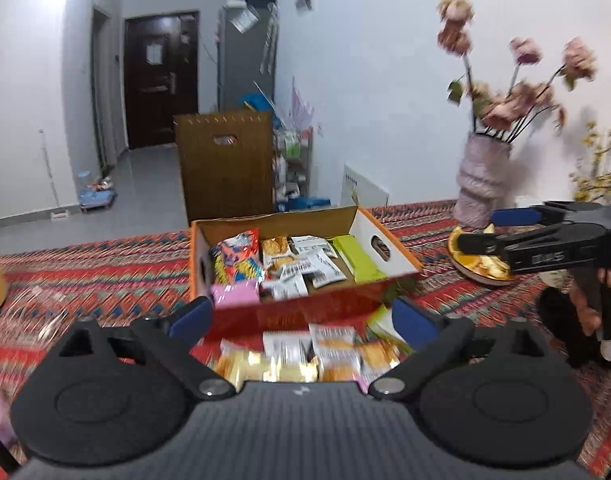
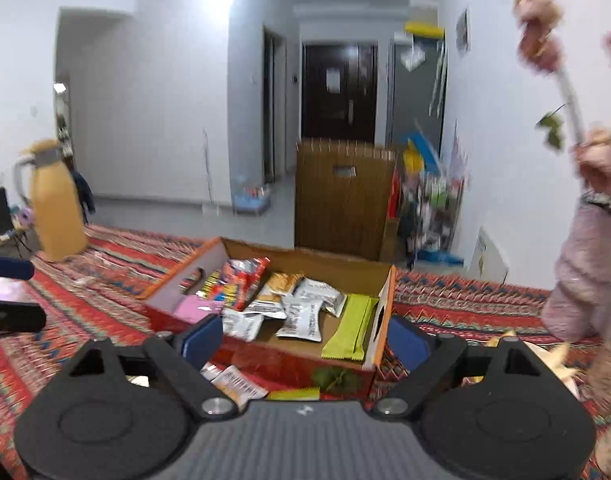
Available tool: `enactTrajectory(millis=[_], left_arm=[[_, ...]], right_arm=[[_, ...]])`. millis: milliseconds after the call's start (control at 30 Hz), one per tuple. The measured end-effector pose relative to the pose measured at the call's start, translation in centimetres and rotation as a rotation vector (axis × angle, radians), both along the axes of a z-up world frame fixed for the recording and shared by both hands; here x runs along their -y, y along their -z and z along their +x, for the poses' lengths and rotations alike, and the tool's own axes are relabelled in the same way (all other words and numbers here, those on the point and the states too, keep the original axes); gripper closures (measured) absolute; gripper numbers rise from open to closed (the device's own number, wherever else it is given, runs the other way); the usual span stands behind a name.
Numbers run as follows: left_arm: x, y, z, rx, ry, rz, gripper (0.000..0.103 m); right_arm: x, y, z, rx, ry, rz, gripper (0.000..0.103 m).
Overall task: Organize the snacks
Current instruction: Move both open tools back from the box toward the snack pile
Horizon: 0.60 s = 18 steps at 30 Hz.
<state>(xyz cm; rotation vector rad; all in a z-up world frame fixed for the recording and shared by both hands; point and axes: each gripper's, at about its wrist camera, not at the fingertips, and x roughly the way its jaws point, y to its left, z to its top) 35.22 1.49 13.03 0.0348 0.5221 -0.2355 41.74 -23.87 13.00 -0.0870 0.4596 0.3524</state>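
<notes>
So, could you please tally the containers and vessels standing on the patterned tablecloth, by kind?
Cardboard snack box: 1
Flower vase: 1
Fruit plate: 1
Yellow jug: 1
Total: 4

Tongs [image 2: 303,340] agape (empty) — snack box [image 2: 265,354] beyond.

patterned tablecloth [image 1: 105,272], snack box [image 1: 317,310], vase [image 1: 479,184]
</notes>
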Motion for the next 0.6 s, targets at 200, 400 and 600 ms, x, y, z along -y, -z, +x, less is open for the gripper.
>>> enactTrajectory(millis=[200,400,600], left_arm=[[-1.2,2.1,-12.3,0.079,-0.07,-0.051,0.001],[-1.5,4.8,-20.1,0.049,-0.109,-0.119,0.0],[-1.3,8.1,-23.5,0.0,-0.158,-0.044,0.0]], right_arm=[[2.1,1.6,-12.7,0.112,0.029,0.024,0.003],[1.8,5.4,-21.8,0.1,0.085,-0.04,0.002],[0.9,9.8,-28.8,0.029,0.104,-0.016,0.001]])
